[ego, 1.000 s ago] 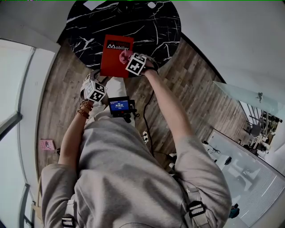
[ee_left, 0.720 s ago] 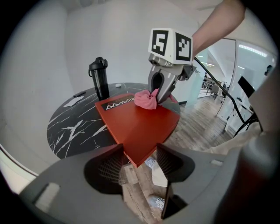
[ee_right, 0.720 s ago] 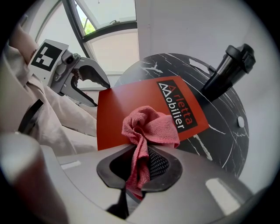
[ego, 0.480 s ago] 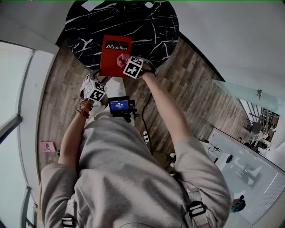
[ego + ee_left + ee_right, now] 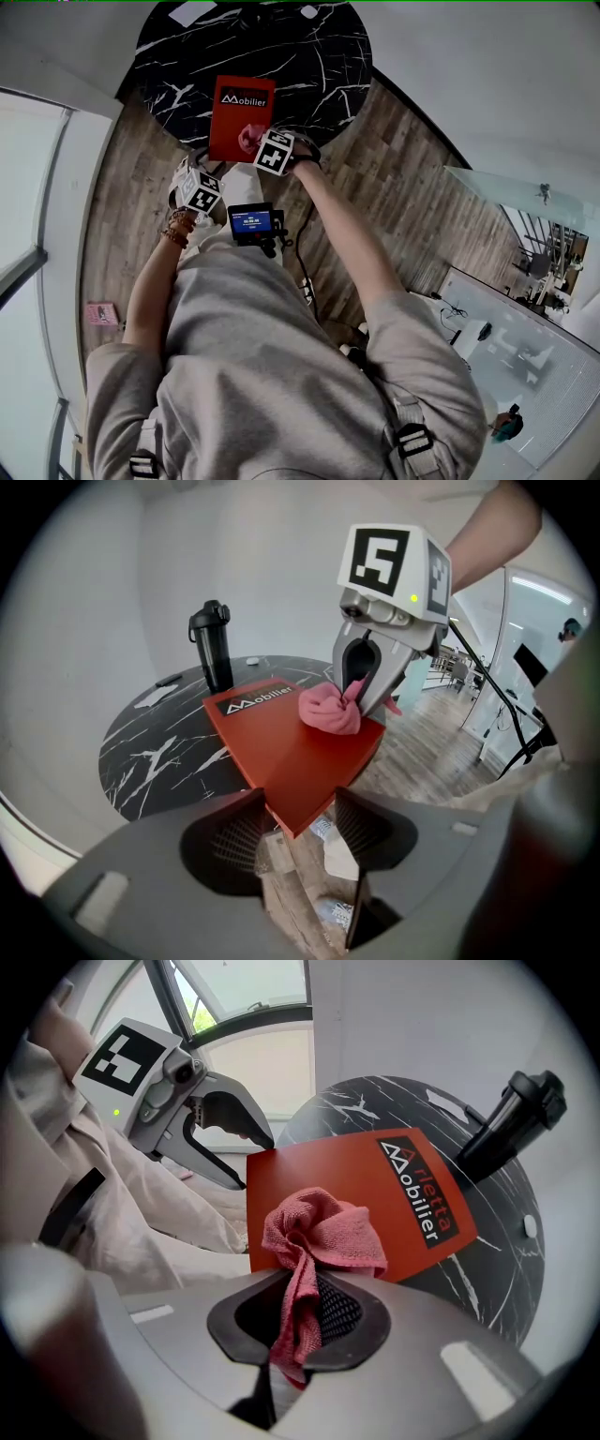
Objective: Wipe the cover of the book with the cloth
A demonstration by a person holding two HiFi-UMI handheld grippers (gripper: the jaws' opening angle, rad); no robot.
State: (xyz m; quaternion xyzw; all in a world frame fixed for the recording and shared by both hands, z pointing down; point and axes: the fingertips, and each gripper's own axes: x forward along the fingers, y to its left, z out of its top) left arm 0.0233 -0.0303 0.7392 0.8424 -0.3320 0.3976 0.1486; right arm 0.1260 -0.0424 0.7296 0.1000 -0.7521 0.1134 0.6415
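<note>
Two grippers at the red book [image 5: 232, 127], which lies on the black marble table [image 5: 309, 56] at its 6 o'clock edge, near corner overhanging. Right gripper [image 5: 300, 1321] clenched on the pink cloth [image 5: 319, 1232]; the wad rests on the cover by the book's 5 o'clock corner in the head view. Left gripper [image 5: 300, 803] jaws spread, the overhanging corner between them. Black bottle [image 5: 212, 644] upright on the table beyond the book

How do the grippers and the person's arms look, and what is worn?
The left gripper and right gripper are grey, with black textured jaws, a green light and a white cube of black square markers. Sleeves are short, light grey; bracelets circle the left wrist.
</note>
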